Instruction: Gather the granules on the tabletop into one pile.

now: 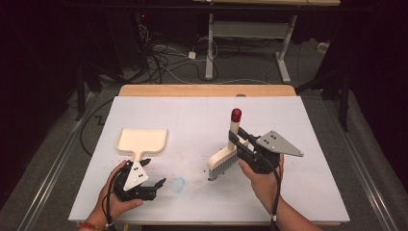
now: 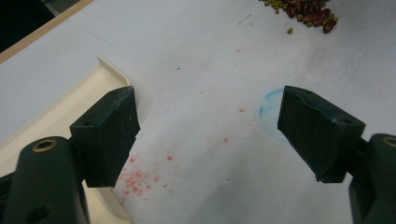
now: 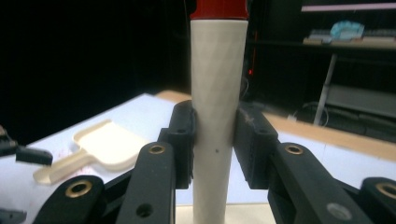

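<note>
Your left gripper sits wide open and empty beside the dustpan handle. Your right gripper is clamped on the brush handle, bristles on the white table. Both are judged light, rigid, smooth plastic; grip the pan by its narrow handle. Beans lie beyond.

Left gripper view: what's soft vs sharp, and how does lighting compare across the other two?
Left gripper view: the open black jaws of the left gripper are slightly soft, the red and green bean pile sharper, light even. Right gripper view: the cream brush handle with red cap is clear, the background very dark. High view: the white table sheet is bright, surroundings underexposed.
</note>
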The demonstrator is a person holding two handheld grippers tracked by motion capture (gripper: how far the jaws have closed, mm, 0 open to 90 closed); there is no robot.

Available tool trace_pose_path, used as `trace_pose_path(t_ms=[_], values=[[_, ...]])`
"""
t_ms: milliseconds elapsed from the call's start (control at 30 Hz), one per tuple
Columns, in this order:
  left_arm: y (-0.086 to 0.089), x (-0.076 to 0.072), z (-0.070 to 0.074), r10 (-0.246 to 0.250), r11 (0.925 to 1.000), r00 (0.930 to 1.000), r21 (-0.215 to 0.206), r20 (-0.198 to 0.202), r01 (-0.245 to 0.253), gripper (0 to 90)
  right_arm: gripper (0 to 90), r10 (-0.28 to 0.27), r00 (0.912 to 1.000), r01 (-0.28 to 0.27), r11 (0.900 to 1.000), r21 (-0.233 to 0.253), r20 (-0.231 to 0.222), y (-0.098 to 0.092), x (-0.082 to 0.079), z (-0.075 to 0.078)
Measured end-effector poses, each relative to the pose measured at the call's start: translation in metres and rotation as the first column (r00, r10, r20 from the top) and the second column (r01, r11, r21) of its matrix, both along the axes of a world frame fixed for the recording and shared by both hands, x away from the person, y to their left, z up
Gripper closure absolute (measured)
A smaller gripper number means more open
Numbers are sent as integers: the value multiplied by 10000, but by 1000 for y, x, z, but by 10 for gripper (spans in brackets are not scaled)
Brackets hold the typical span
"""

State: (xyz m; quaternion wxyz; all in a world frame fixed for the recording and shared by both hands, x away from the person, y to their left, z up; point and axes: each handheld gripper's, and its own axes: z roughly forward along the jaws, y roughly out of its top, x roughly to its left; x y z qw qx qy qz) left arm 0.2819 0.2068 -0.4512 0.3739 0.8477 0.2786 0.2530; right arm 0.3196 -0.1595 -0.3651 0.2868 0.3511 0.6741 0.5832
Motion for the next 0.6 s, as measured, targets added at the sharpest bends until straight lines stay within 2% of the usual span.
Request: trace_pose_path(t_ms=[67, 100, 133, 167, 200, 267, 433, 500, 533, 600], values=[[0, 0, 0, 10, 10000, 10000, -19, 1, -10, 198, 703, -63, 9998, 62, 10000, 44, 193, -2, 2, 6], [0, 0, 0, 16, 10000, 10000, -16, -11, -16, 198, 703, -153, 9995, 150, 9998, 118, 283, -4, 8, 12], [0, 1, 0, 18, 10000, 10000, -17, -25, -19, 198, 703, -153, 9995, 150, 9998, 118, 283, -4, 8, 12], [-1, 1, 0, 16, 10000, 10000, -16, -32, -16, 198, 702, -254, 9993, 251, 9996, 147, 275, -3, 17, 14], [-1, 1, 0, -3, 10000, 10000, -2, -28, 3, 198, 703, -254, 9993, 251, 9996, 147, 275, -3, 17, 14], [-2, 1, 0, -27, 10000, 10000, 21, -50, 27, 198, 703, -478, 9983, 474, 9988, 129, 327, 1, 27, 14], [-1, 2, -1, -22, 10000, 10000, -7, -73, 22, 198, 703, -1094, 9922, 1117, 9930, -374, 600, 19, 54, 4], [0, 2, -1, -30, 10000, 10000, -21, -66, 30, 198, 703, -1326, 9896, 1348, 9902, -378, 554, 24, 62, -2], [0, 1, -1, -31, 10000, 10000, -28, -63, 30, 198, 703, -1483, 9883, 1493, 9884, -268, 349, 29, 70, -9], [1, 1, -1, -44, 10000, 10000, -11, -56, 44, 198, 703, -1599, 9865, 1609, 9866, -273, 357, 31, 73, -12]])
